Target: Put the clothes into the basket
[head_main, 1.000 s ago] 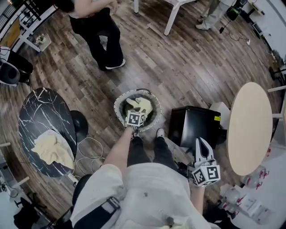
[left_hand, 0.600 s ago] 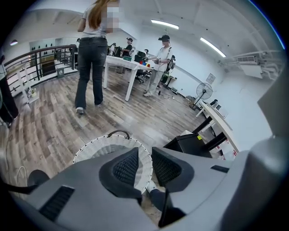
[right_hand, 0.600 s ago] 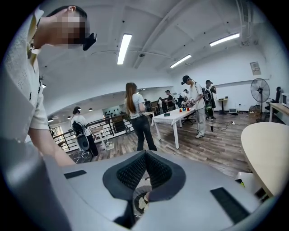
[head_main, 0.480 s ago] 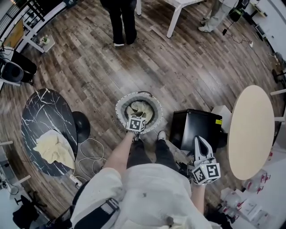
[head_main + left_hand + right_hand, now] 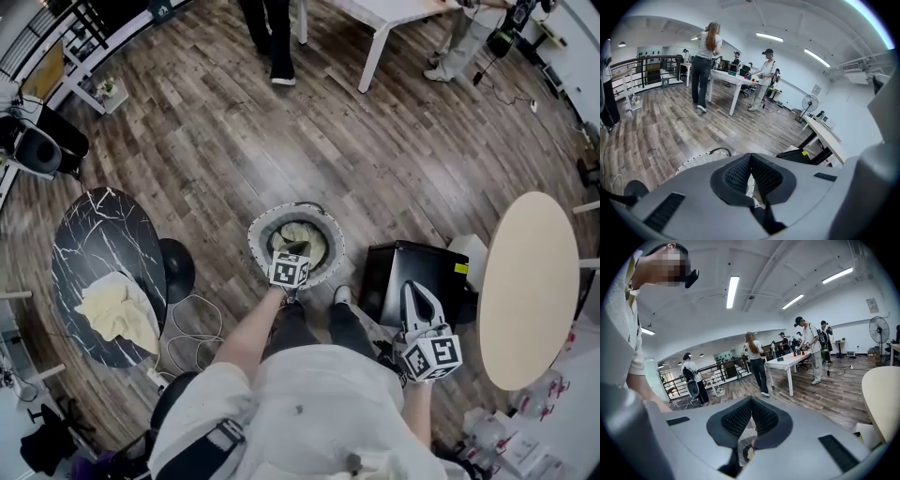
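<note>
Head view: a round white basket [image 5: 256, 246] stands on the wood floor [image 5: 216, 131] just ahead of the person's feet, and a pale yellow garment [image 5: 305, 232] lies inside it. The left tongs [image 5: 293, 251] hang over the basket's near rim, pointing down toward the garment but apart from it. The right tongs [image 5: 417, 289] are held well to the right, above a black box [image 5: 412, 267] – nowhere near the basket. At far left a black marble bench [image 5: 98, 234] carries a second pale garment [image 5: 117, 314].

Left gripper view: the tongs [image 5: 751, 157] have just been closing and their ribbed pads now meet at the tip with nothing between them. The basket's woven rim [image 5: 697, 160] curves just beyond them.

Right gripper view: these tongs [image 5: 751, 401] are closed too, pads touching – no cloth caught. Beyond them stands a white table [image 5: 787, 363] with people around it.
</note>
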Available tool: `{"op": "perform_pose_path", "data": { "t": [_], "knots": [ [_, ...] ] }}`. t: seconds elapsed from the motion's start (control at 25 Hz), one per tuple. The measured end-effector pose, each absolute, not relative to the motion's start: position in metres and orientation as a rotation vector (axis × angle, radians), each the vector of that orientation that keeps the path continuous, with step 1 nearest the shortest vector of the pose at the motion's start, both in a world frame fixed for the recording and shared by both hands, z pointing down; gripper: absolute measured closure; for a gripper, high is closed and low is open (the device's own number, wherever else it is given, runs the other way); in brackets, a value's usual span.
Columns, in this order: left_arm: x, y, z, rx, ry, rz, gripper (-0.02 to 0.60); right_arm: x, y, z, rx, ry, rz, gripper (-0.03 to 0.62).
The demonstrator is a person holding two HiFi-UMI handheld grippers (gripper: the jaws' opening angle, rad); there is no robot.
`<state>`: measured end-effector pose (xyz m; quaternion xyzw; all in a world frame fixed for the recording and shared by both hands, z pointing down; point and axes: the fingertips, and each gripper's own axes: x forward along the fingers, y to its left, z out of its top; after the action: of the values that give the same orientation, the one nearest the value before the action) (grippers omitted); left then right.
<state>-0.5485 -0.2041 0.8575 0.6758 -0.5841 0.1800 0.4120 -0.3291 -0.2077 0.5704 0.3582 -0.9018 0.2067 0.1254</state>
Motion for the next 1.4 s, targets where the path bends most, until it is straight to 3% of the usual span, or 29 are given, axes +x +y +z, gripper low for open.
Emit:
{"op": "perform_pose_path", "data": {
  "t": [0.88,1.4],
  "knots": [
    [-0.488,-0.19,0.713,2.007,-1.524,0.274,0.56,-0.336,-0.218,0.553,0.919,-2.706,0.595,0.585],
    [-0.486,-0.167,0.636,2.022,-1.645,0.135,0.56,-0.346,-0.221,0.537,0.83,-2.762,0.569,0.586]
  ]
}}
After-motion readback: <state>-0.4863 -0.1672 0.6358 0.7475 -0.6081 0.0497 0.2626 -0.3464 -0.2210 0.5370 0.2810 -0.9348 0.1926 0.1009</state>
